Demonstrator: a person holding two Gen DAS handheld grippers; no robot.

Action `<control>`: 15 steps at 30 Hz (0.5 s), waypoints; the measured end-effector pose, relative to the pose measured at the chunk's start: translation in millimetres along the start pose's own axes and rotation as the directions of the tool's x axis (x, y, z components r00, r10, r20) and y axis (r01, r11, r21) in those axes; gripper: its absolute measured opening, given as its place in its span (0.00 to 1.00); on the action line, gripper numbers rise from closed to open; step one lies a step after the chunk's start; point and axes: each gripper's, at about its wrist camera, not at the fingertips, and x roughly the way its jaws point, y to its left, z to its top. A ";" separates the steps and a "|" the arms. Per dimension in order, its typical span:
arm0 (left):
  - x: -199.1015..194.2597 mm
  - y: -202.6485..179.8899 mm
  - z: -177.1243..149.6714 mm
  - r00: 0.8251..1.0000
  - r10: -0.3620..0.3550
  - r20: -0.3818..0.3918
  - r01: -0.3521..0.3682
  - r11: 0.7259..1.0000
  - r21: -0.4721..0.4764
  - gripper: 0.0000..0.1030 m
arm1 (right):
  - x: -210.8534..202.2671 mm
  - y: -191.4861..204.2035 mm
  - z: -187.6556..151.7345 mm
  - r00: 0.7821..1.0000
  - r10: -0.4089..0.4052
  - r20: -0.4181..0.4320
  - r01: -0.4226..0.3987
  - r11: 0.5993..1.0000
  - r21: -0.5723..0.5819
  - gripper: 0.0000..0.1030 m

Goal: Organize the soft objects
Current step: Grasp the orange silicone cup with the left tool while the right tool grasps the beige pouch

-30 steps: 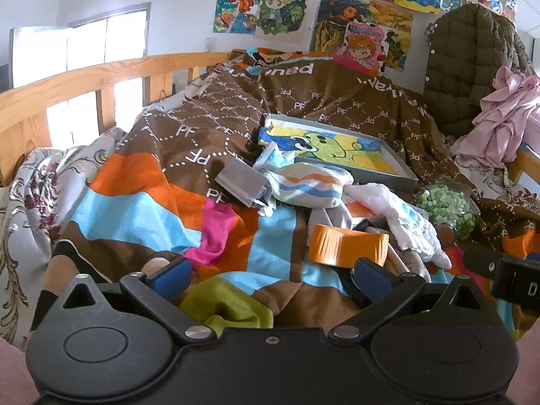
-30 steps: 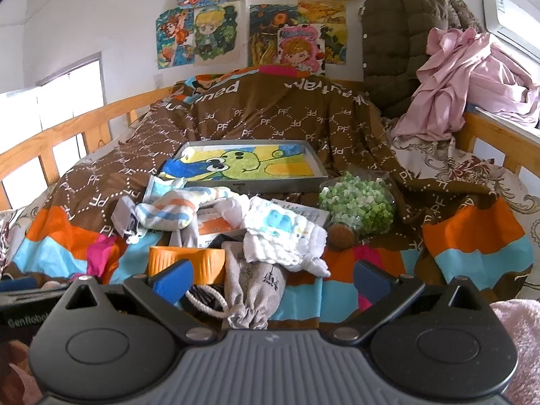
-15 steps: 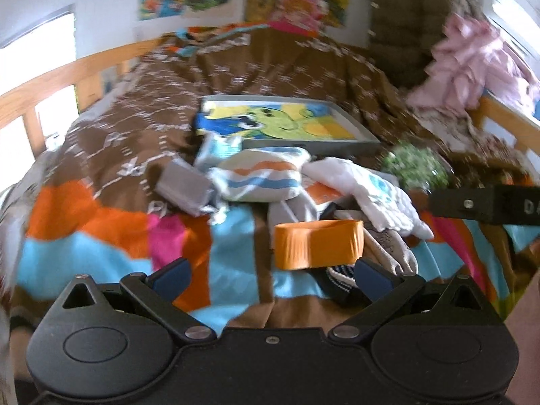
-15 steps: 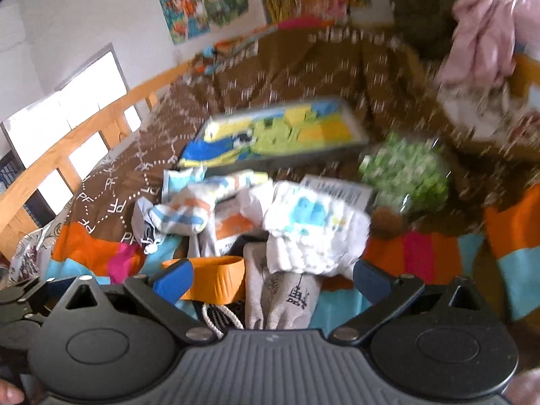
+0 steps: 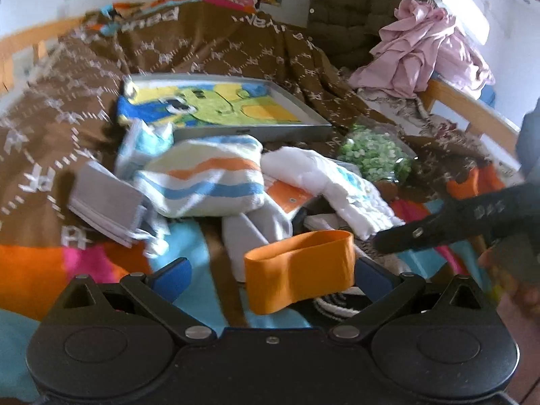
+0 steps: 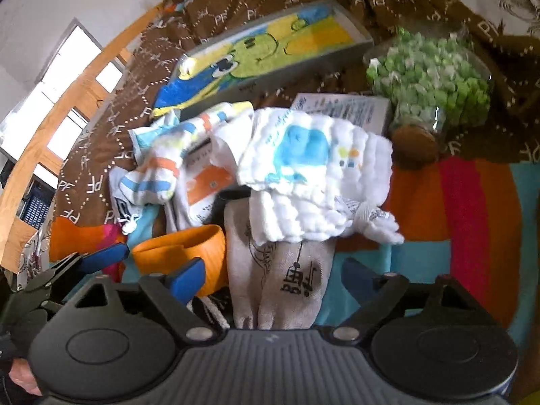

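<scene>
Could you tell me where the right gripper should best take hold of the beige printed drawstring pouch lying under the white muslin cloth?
Probably the near, uncovered end of the beige pouch, from above. The white muslin cloth covers its far end, while the near end already lies between the right gripper's closing jaws, untouched. Pinch across its width, clear of the orange band alongside.

We see a bed with a wooden rail (image 6: 64, 128) at left, covered by a brown and striped blanket (image 5: 209, 47); on it lie a grey tray (image 5: 256, 131) at centre, a jar of green pieces (image 6: 435, 81) at upper right, and a heap of cloths (image 5: 206, 182) below.
</scene>
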 end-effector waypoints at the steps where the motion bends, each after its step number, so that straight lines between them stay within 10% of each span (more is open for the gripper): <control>1: 3.3 1.3 -0.1 1.000 -0.020 -0.002 0.020 1.000 -0.007 0.99 | 2.9 -0.9 0.7 1.000 -0.005 -0.006 0.005 1.000 0.004 0.87; 15: 20.7 23.8 -3.7 0.993 -0.110 -0.039 0.103 0.981 -0.164 0.77 | 25.1 1.6 -0.8 0.996 -0.015 -0.086 0.015 1.000 0.007 0.63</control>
